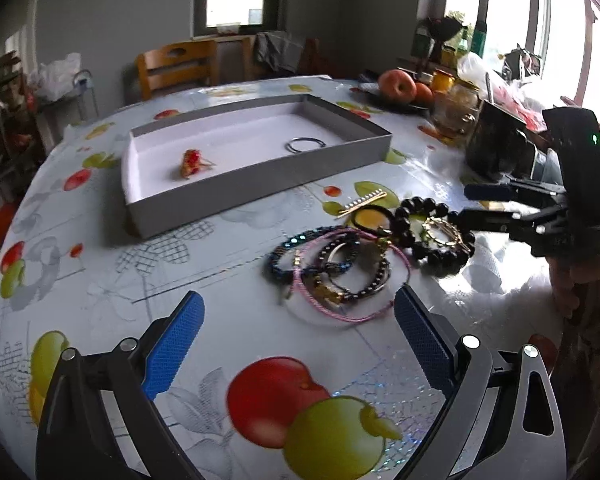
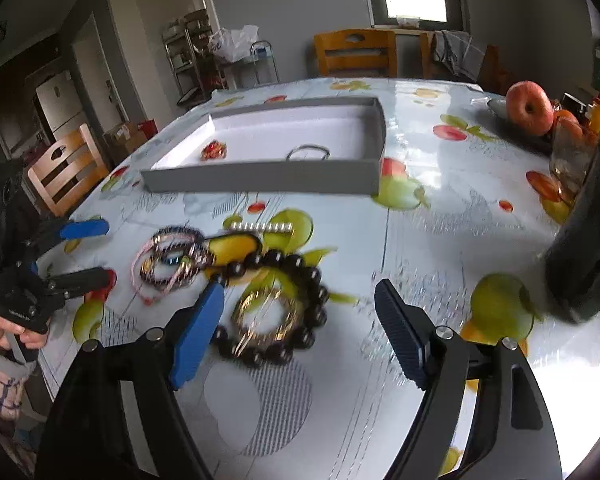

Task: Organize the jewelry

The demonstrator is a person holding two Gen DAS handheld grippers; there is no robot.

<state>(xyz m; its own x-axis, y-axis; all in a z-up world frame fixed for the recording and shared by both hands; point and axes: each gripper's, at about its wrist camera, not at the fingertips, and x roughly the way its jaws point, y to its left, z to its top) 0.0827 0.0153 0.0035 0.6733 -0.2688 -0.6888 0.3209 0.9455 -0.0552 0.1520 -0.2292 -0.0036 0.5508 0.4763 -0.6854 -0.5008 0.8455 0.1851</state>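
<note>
Two grippers hang over our fruit-print tablecloth (image 1: 228, 288), both tilted downward. Nearest in the left wrist view, our left gripper (image 1: 300, 312) stands wide with nothing between its blue pads; the bare cloth lies under it. Just beyond its tips we see a tangle of thin bracelets (image 1: 332, 272): pink cord, blue beads, dark beads, all overlapping. To the right of that tangle lies the black bead bracelet (image 1: 432, 232), with a gold ring bracelet (image 1: 444, 232) inside its loop. Our right gripper (image 2: 300, 308) is also wide and grips nothing; in the right wrist view its left pad sits just beside the black beads, and we cannot tell if it touches them, as the frame is blurred. Slightly farther we note a pearl hairpin (image 1: 364, 202) beside a black hair tie (image 1: 374, 218). Farther still sits the grey tray (image 1: 260, 176), holding a red ornament (image 1: 192, 162) at left and metal rings (image 1: 306, 145) at right, well apart. Far right, apples (image 1: 398, 86) rest among clutter.
</note>
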